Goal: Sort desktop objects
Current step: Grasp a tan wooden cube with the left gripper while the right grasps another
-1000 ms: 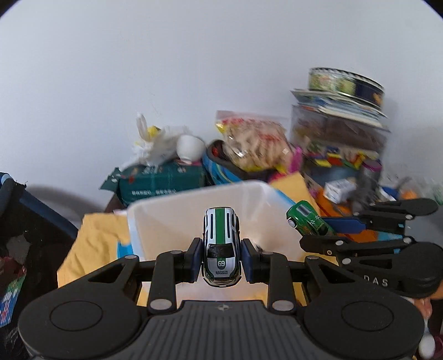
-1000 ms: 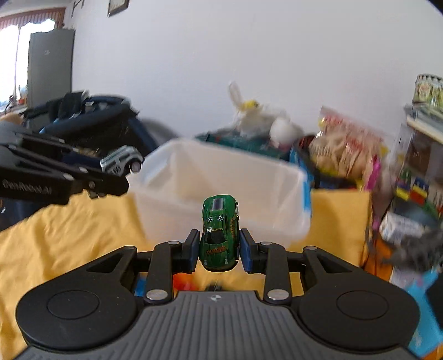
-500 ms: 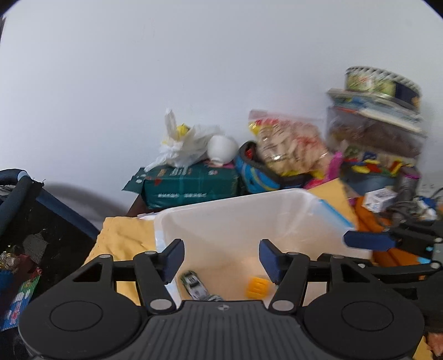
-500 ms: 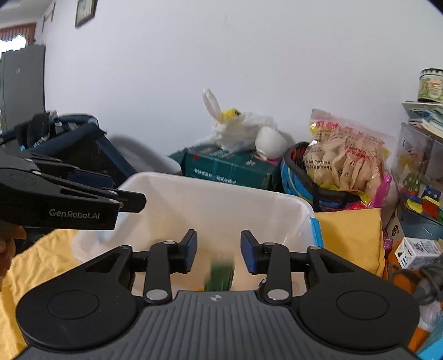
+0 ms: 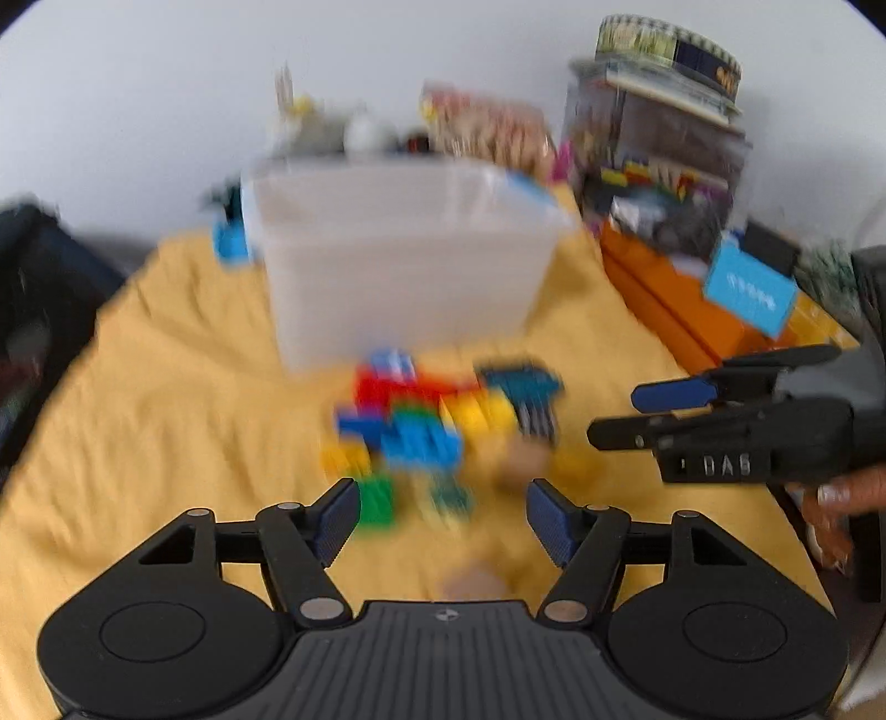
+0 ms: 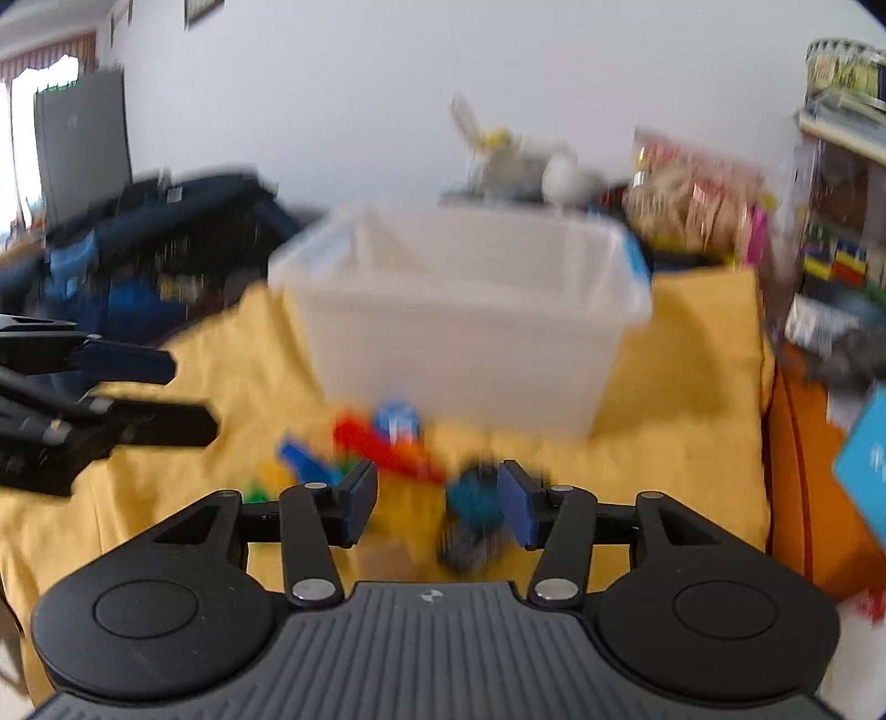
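Both grippers, left (image 5: 437,518) and right (image 6: 437,507), are seen empty, their jaws opening wide above the blurred bricks (image 5: 421,426). The bin (image 5: 398,260) is set just behind on the yellow cloth (image 5: 166,387).

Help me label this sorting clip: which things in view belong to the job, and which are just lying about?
Part of the job:
- pile of coloured bricks on the yellow cloth
- translucent bin behind the pile
- left gripper and right gripper, jaws opening, nothing between them

Just lying about:
- snack bag
- round tin on the stacked boxes
- orange box
- blue card
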The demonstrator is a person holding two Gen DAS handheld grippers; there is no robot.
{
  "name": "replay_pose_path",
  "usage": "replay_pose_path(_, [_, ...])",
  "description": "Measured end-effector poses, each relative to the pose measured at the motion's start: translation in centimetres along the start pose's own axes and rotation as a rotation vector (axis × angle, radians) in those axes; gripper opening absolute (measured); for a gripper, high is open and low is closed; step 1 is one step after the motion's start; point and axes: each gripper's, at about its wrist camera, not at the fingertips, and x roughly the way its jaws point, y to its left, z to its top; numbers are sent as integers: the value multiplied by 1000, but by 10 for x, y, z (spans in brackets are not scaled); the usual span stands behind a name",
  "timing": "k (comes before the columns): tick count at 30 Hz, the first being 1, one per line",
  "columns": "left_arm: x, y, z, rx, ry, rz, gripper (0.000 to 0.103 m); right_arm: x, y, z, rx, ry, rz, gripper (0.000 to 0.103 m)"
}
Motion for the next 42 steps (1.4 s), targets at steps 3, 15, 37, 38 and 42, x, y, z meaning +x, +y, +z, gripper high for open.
replay_pose_path(3, [9, -1, -18, -43, 76, -34, 70, 6, -5, -19, 39, 114, 0, 51])
replay_pose_path(15, [20, -15, -26, -26, 103, -44, 69, -6, 22, -64, -61, 234, 81, 46])
replay_pose_path(37, [42, -2, -29, -99, 162, 4, 43, 43, 28, -24, -234, 151, 70, 53])
replay_pose_path(38, [43, -2, -29, -103, 158, 7, 43, 48, 29, -25, -244, 152, 64, 53])
replay_pose_path(42, [44, -3, -30, -96, 153, 11, 42, 63, 27, -29, -232, 197, 88, 38])
